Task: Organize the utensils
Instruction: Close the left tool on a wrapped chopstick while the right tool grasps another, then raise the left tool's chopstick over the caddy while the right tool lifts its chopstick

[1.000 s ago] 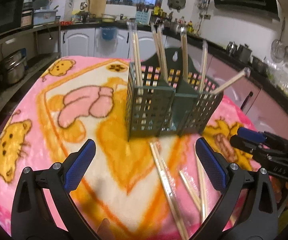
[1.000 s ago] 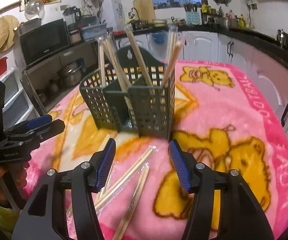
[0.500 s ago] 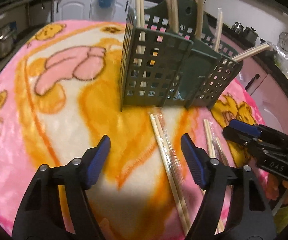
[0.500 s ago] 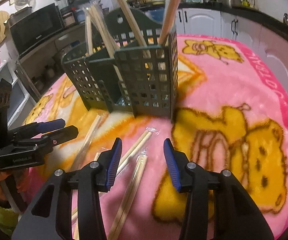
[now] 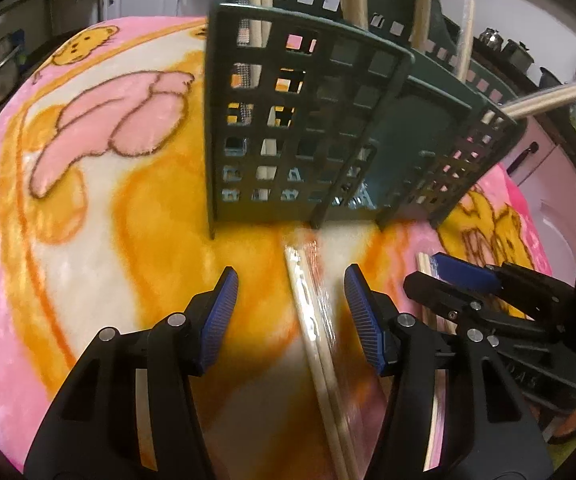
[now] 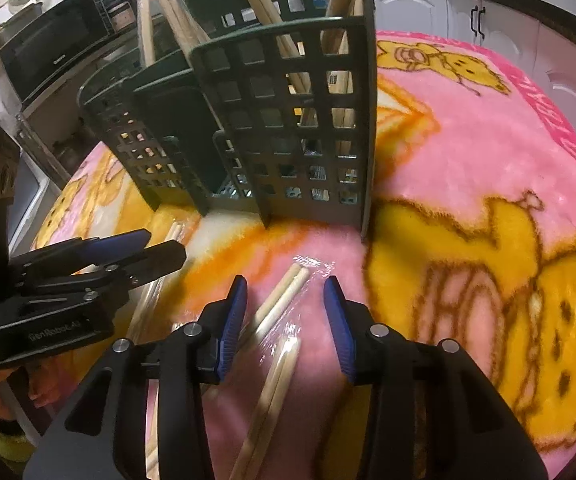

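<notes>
Left gripper spread, straddling wrapped chopsticks. Right gripper spread over another wrapped pair, seen only in the right view. Holder top cut off.

The left gripper gapes over wrapped chopsticks — green rack just ahead, right gripper beside.

Wrapped chopsticks ran off the left view's bottom edge, blurred. Upright chopsticks in green caddy were cropped at the top edge.
</notes>
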`<state>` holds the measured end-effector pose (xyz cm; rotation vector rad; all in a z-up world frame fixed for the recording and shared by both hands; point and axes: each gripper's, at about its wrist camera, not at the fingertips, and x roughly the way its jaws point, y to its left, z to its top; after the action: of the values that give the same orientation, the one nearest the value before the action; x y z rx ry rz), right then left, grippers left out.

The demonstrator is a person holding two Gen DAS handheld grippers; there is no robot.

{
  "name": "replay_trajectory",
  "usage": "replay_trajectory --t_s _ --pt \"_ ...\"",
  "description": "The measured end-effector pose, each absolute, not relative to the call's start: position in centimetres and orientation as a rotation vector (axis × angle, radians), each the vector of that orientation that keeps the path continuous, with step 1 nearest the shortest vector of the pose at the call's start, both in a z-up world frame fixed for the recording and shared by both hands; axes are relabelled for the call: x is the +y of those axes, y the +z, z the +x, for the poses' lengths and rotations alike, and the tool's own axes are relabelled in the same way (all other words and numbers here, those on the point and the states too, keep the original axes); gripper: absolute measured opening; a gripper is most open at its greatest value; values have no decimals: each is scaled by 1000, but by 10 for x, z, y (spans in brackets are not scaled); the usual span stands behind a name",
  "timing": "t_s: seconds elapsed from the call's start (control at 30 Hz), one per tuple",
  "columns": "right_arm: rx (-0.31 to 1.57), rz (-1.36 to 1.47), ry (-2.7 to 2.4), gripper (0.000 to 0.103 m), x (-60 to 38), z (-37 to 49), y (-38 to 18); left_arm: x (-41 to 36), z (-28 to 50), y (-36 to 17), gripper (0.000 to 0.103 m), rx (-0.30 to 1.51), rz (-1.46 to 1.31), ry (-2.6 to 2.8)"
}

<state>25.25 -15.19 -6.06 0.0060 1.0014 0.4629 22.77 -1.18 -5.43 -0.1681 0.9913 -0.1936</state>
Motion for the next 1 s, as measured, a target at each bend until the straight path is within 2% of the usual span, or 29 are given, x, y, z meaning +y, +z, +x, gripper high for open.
replay_trajectory --t_s 0.07,0.23,0.4,0.53,0.77,1.0 --pt "1001 -5 452 30 -149 255 -61 -14 230 -55 44 992 -157 -180" --pt "993 -5 427 11 -148 260 -60 -18 232 -55 35 984 -126 -157" --pt "989 30 444 6 -147 260 -55 -8 233 -57 20 984 -129 -144" --pt "972 39 470 6 -146 254 -45 0 235 -57 13 992 -141 -153" --pt "916 66 549 6 -142 238 -17 21 232 -50 11 1004 -202 -189" --pt "818 68 635 6 -142 221 20 25 213 -19 9 933 -216 -243"
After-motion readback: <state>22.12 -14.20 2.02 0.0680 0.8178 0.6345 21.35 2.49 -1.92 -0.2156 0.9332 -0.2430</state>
